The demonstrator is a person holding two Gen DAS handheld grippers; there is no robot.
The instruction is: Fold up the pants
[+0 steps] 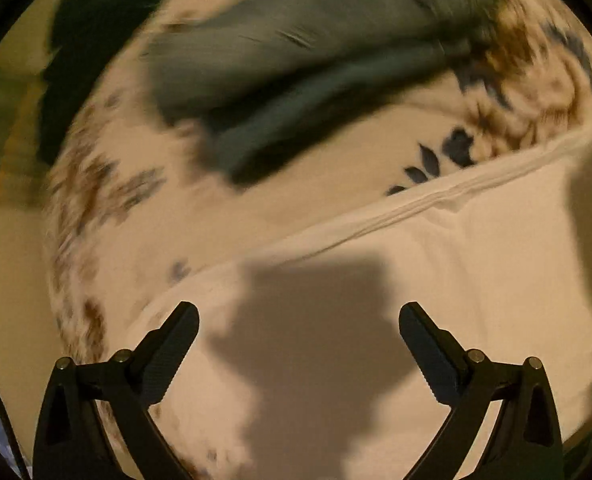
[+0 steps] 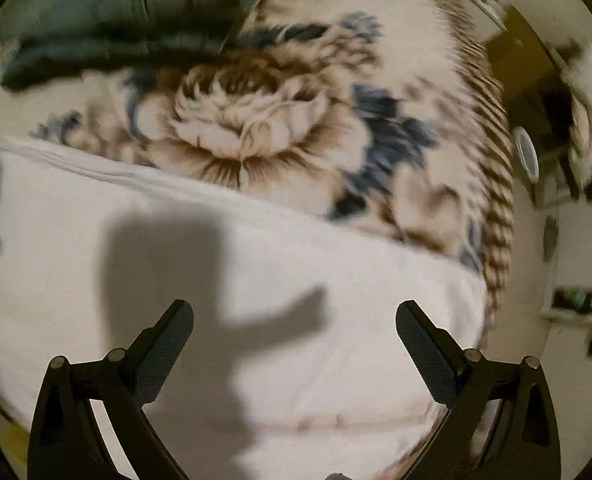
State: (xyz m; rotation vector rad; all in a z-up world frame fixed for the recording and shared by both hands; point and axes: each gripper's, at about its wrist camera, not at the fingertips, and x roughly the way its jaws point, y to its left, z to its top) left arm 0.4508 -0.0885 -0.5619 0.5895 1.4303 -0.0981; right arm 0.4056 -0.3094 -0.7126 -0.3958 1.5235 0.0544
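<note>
**A:** Grey-green pants (image 1: 307, 64) bunched at the frame's top on the floral blanket (image 2: 256, 128); why's nothing gripped?

**B:** Probably approaching. Left gripper (image 1: 299, 346) and right gripper (image 2: 294, 344) gape wide, empty, over white sheet (image 2: 335, 280).

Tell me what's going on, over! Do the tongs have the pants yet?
Left tongs open, empty. Right tongs open, empty. Grey-green pants ahead on floral blanket, untouched. White sheet below tongs; nothing blocking.

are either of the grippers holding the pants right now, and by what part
Nothing is held. The left gripper and right gripper are both open over the white sheet; the grey-green pants lie beyond, untouched.
</note>
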